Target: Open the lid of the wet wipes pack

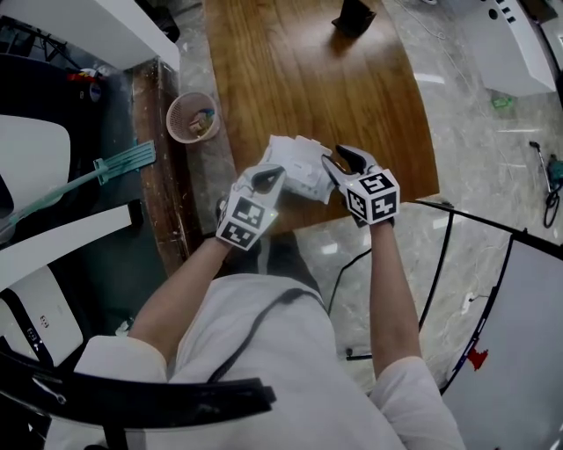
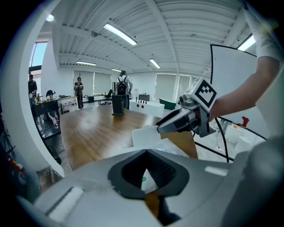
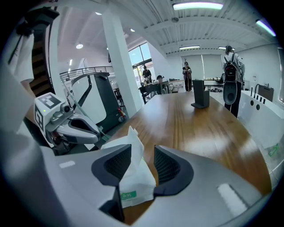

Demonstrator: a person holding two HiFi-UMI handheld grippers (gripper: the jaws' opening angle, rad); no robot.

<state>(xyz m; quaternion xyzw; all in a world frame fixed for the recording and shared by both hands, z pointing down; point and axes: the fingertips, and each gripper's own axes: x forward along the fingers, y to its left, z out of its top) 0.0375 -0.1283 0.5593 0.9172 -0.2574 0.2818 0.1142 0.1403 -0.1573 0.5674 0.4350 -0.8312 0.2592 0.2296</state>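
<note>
A person is standing at the near edge of a brown wooden desk [image 1: 299, 70] and is holding a hand-held gripper in each hand. The wet wipes pack [image 1: 297, 165] is white. It is sitting up between the two tools, just over the near edge of the desk, and it looks lifted a little off the wood.

The left hand-held gripper [image 1: 267, 179] is pinching the left side of the pack. Its jaw tips are pressing together, and a bit of white pack with a green mark is showing through the hollow behind the tips.

The right hand-held gripper [image 1: 338, 162] is reaching in from the other side. Its jaws are standing apart with the pack between them. A thin white flap [image 3: 132, 148] is sticking up there and leaning on one pad. Brown wood is showing between the pack and the other pad, so this tool is not squeezing anything. A small green label [image 3: 127, 195] is showing low on the end of the pack.

A dark stand [image 1: 354, 16] is standing far back on the desk. A round pink basket [image 1: 192, 117] is sitting on the floor by the left side of the desk, and a long blue-green brush [image 1: 127, 160] is lying near it. A black cable [image 1: 437, 265] is trailing over the grey floor on the right. Far across the room a few people [image 2: 122, 86] are standing about.
</note>
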